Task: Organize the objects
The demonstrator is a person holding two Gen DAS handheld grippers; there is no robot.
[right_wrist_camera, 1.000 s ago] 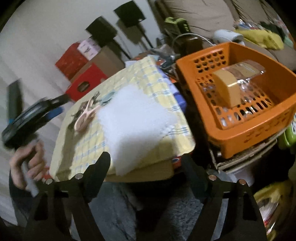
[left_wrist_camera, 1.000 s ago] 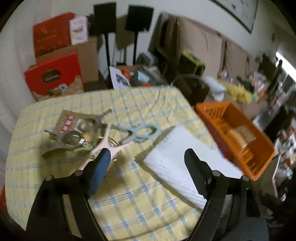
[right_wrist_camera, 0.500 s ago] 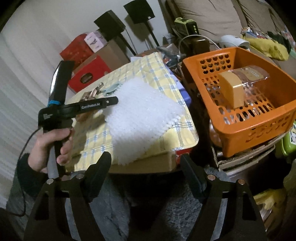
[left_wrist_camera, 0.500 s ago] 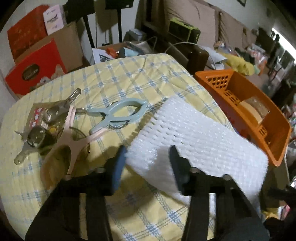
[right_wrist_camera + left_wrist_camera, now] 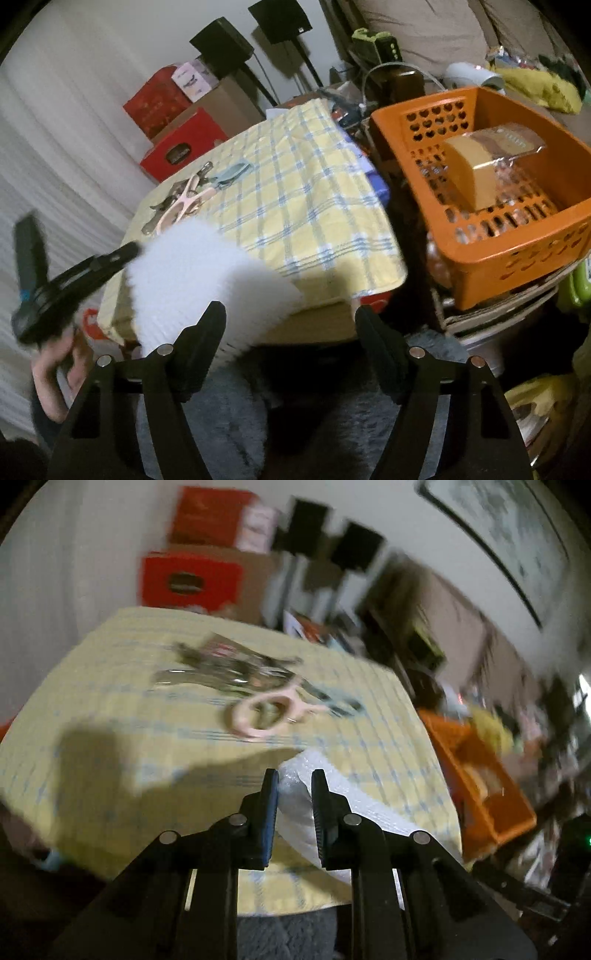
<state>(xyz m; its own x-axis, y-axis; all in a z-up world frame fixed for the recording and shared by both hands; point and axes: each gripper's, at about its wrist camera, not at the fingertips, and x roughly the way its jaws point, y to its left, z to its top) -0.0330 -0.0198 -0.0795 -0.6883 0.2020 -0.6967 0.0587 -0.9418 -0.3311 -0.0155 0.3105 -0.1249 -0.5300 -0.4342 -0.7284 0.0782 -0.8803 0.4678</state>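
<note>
A white foam sheet (image 5: 354, 805) has one edge pinched between the pads of my left gripper (image 5: 294, 779), whose jaws are closing on it. In the right wrist view the foam sheet (image 5: 207, 280) hangs raised and tilted over the table's near left corner, held by the left gripper (image 5: 129, 254) in a person's hand (image 5: 55, 369). My right gripper (image 5: 290, 315) hovers in front of the table, its jaws wide and closing a little with nothing gripped; the sheet's lower edge lies by its left finger. A pink clip (image 5: 184, 206) and a pale blue clip (image 5: 232, 171) lie on the yellow check cloth (image 5: 314, 206).
An orange basket (image 5: 517, 258) stands right of the table with a tan box (image 5: 469, 170) and a clear packet inside. Red boxes (image 5: 181, 147) and black speakers stand behind the table. Grey carpet lies below my right gripper. Clutter fills the far right.
My left gripper went from wide open to shut on the foam sheet's edge and dragged it toward the table's near left corner, lifting it. The right gripper stayed put.
</note>
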